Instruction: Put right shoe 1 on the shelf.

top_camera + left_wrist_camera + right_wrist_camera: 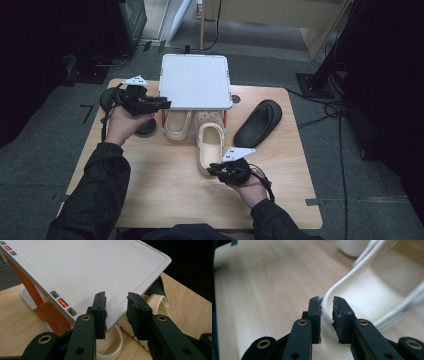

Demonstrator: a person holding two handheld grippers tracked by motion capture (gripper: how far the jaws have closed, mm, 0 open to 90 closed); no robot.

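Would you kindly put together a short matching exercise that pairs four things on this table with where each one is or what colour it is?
Things:
1. white shelf
2. black sandal
3. near cream clog
4. left gripper

Descriptions:
A. lying to the right of the rack, nothing on it
B. at the rack's left front corner
C. its heel rim lies at the right gripper's jaws
D. flat top on orange legs, cream clogs under it

Pairs: 1-D, 2-A, 3-C, 4-B
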